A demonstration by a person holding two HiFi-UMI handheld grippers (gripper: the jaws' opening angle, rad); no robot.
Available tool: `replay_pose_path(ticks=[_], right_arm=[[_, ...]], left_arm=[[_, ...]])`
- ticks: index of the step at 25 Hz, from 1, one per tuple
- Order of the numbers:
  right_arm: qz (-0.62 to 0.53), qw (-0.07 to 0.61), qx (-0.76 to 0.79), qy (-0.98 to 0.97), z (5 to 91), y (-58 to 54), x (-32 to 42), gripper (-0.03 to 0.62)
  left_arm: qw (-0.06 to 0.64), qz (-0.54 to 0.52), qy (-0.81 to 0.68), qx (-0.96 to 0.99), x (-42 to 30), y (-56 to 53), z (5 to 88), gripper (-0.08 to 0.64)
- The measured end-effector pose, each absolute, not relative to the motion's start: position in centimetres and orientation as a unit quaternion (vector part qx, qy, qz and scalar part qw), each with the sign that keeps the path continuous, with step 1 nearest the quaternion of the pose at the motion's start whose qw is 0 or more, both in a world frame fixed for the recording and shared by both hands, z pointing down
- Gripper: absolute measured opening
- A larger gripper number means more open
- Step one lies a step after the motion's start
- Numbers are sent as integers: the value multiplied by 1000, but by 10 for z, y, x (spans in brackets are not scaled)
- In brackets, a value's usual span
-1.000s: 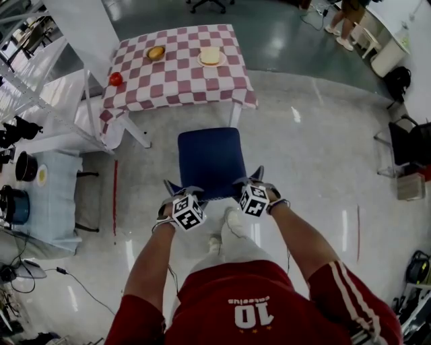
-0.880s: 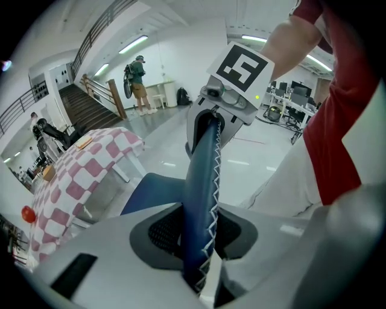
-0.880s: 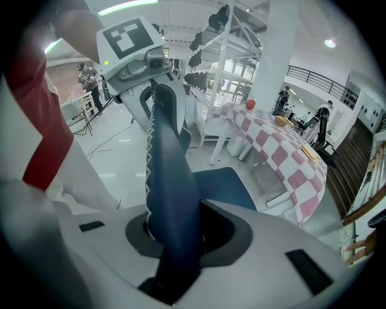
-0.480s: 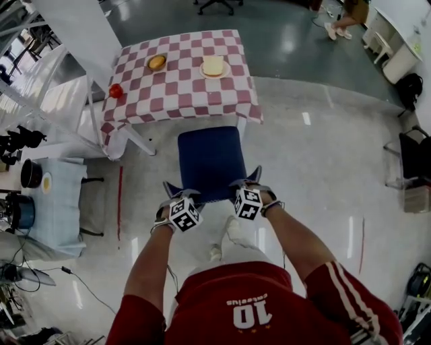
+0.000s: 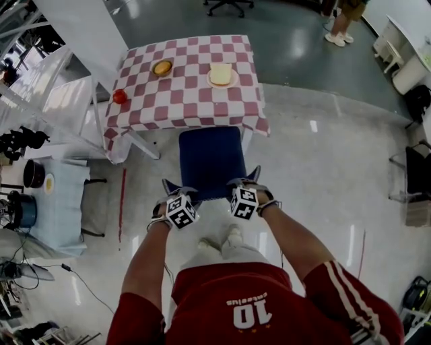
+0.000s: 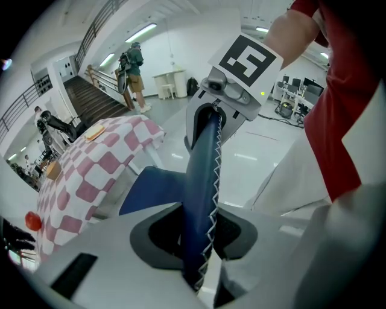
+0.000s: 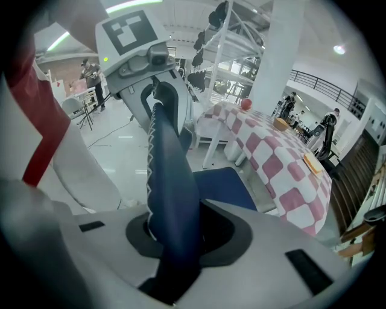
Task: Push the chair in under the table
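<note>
A blue chair [image 5: 211, 160] stands in front of a table with a red-and-white checked cloth [image 5: 195, 94]. The seat's far edge meets the hanging edge of the cloth. My left gripper [image 5: 176, 194] is shut on the left part of the chair's back. My right gripper [image 5: 243, 184] is shut on the right part. In the left gripper view the blue back with its white zigzag stitching [image 6: 202, 181] is pinched between the jaws. The right gripper view shows the chair's back [image 7: 169, 181] clamped the same way, and the table [image 7: 277, 157] lies beyond it.
On the table lie a red tomato [image 5: 120, 96], a bowl with bread [image 5: 161, 67] and a plate with toast [image 5: 221, 74]. A low table with pots [image 5: 47, 202] and white frames stand at the left. A person [image 5: 342, 20] stands far back right. My feet [image 5: 222, 242] are behind the chair.
Both grippers and the chair have moved toward the table. The seat's far edge, earlier a gap away from the cloth, now reaches the cloth's edge. Both grips are unchanged.
</note>
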State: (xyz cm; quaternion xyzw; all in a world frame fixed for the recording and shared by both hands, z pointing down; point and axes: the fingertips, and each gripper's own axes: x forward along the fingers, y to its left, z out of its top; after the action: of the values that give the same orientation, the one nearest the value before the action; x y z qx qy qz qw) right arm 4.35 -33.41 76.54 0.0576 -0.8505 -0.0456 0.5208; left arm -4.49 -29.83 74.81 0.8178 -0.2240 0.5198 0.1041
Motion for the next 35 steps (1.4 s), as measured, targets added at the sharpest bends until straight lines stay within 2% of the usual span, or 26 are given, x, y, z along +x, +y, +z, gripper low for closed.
replay_pose_path(ticks=[35], right_arm=[[-19, 532, 119, -838, 773, -461, -76, 97]], left_arm=[[51, 509, -182, 840, -166, -441, 749, 106]])
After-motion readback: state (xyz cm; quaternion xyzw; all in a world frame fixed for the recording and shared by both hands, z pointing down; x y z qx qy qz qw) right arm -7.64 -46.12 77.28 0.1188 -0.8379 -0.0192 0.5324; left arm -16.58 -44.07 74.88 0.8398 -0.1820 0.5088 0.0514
